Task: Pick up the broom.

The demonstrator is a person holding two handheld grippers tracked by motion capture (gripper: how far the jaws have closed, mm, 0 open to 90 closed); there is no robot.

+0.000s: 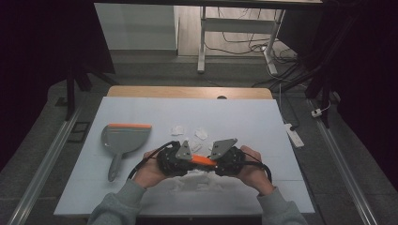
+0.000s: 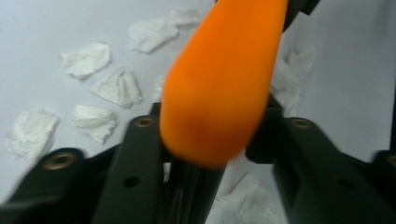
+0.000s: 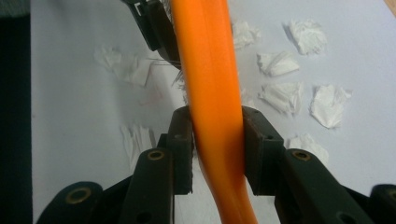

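Above the front middle of the white table [image 1: 263,122], an orange brush handle [image 1: 203,160] spans the gap between the two grippers. My right gripper [image 1: 213,163] is shut on it, and in the right gripper view both pads of the right gripper [image 3: 217,140] press the sides of the handle [image 3: 210,84]. My left gripper [image 1: 190,161] faces it from the left. In the left gripper view the handle's rounded end [image 2: 219,84] sits between the jaws of the left gripper [image 2: 210,140], which stand slightly apart from it. Thin bristles show by the left gripper's far jaws [image 3: 149,28].
A grey dustpan with an orange lip [image 1: 124,138] lies on the table's left part, handle toward the front. Several white paper scraps [image 1: 178,130] [image 2: 116,88] [image 3: 280,95] are scattered around and under the grippers. A power strip [image 1: 294,134] lies off the right edge.
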